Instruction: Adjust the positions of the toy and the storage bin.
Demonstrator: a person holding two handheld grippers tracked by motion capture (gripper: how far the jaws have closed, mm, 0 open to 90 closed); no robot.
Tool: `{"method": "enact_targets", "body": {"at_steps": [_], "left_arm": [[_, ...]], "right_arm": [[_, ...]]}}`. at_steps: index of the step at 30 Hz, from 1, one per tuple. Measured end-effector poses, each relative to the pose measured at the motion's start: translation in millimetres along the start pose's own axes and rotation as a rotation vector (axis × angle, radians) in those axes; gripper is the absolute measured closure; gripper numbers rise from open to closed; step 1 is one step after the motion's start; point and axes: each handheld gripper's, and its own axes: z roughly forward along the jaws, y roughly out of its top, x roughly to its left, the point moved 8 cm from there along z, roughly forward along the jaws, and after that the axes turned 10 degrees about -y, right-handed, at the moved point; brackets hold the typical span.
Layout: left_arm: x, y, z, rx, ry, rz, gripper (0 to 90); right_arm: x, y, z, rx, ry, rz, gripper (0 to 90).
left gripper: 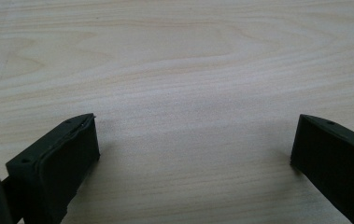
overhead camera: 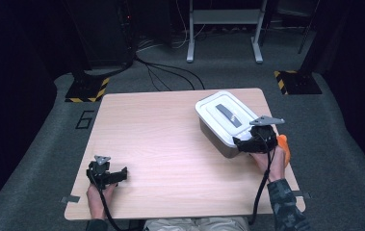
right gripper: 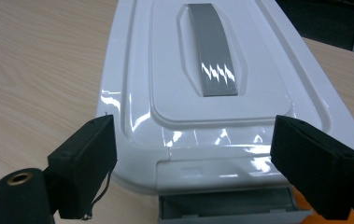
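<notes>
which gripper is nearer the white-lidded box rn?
Right. The right gripper is at the near end of the box, jaws open over its lid's edge. The left gripper sits across the table, jaws open over bare wood.

The white lid (right gripper: 202, 93) hides the grey box's (overhead camera: 218, 139) contents; its far end is cropped in the right gripper view
</notes>
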Motion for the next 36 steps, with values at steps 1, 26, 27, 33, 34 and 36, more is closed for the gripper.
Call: {"method": "enact_targets", "body": {"at_steps": [1,26,27,33,34,36], "left_arm": [[0.0,0.0,0.0,0.0,0.0,0.0,0.6],[-0.3,0.2,0.2,-0.004,-0.001,0.003,0.9],[-0.3,0.1,0.1,-0.002,-0.003,0.003,0.9],[-0.3,0.2,0.2,-0.004,-0.002,0.003,1.0],[-0.3,0.3,0.2,-0.004,-0.002,0.003,1.0],[-0.3,0.2,0.2,-0.004,-0.002,0.004,1.0]], "right_arm": [[-0.7,1.7,2.6,0.002,-0.003,0.001,13.9],[-9.3,23.8,42.5,0.044,-0.025,0.021,37.0],[-10.5,24.8,43.9,0.044,-0.024,0.018,39.6],[-13.6,29.5,50.4,0.058,-0.056,0.029,53.9],[-14.0,30.0,51.0,0.061,-0.058,0.033,54.6],[-13.8,31.3,51.9,0.065,-0.051,0.038,56.9]]}}
